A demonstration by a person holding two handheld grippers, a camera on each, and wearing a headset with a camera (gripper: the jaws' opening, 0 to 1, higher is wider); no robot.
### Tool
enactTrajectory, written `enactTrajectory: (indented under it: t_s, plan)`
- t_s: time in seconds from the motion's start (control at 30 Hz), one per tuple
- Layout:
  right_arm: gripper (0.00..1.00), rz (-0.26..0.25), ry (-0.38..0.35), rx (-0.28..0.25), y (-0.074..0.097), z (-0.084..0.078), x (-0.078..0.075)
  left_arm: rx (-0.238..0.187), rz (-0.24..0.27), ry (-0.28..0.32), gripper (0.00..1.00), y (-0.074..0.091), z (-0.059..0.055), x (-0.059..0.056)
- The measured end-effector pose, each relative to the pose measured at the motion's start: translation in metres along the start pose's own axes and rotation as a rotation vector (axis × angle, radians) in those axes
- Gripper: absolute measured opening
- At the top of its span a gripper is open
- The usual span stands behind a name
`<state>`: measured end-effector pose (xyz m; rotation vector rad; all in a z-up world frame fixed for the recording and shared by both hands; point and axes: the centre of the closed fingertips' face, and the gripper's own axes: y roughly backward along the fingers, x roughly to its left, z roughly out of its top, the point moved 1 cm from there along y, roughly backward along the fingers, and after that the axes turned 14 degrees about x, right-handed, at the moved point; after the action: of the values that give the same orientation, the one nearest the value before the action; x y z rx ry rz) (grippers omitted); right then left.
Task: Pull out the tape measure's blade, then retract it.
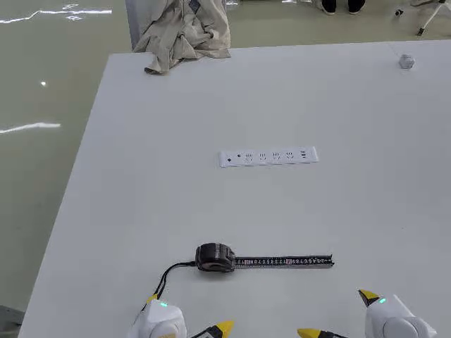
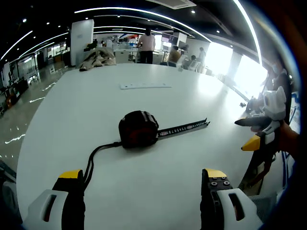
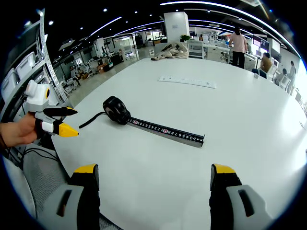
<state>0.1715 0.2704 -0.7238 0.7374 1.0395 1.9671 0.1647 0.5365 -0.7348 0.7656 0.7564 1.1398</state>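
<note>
The tape measure (image 1: 215,257) rests near the bench (image 1: 141,141) front edge, blade (image 1: 282,262) extended, ready for retraction. The left hand-held gripper (image 2: 142,173) and right hand-held gripper (image 3: 154,168) flank it, jaws apart, empty.

Left gripper (image 1: 189,315) & right gripper (image 1: 338,314): bodies cut off by btm edge, head view. Cloth (image 1: 184,34): upper part cut off at top edge. Small grey object (image 1: 406,62): too small to ID. Blade (image 1: 283,262) numerals: illegible, head view.
</note>
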Motion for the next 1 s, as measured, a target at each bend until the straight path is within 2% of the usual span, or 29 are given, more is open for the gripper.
enactTrajectory:
  t_s: [0.47, 0.57, 1.0]
  plan:
    - [0.99, -0.002, -0.024, -0.018, 0.029, -0.007, 0.015, 0.004, 0.041, 0.021, 1.00, 0.022, -0.008, -0.002]
    - [0.99, -0.003, -0.023, -0.015, 0.031, -0.010, 0.018, -0.004, 0.045, 0.029, 1.00, 0.027, -0.006, -0.004]
    - [0.99, -0.015, -0.023, -0.028, 0.047, -0.008, 0.023, -0.007, 0.029, 0.036, 1.00, 0.035, -0.006, -0.017]
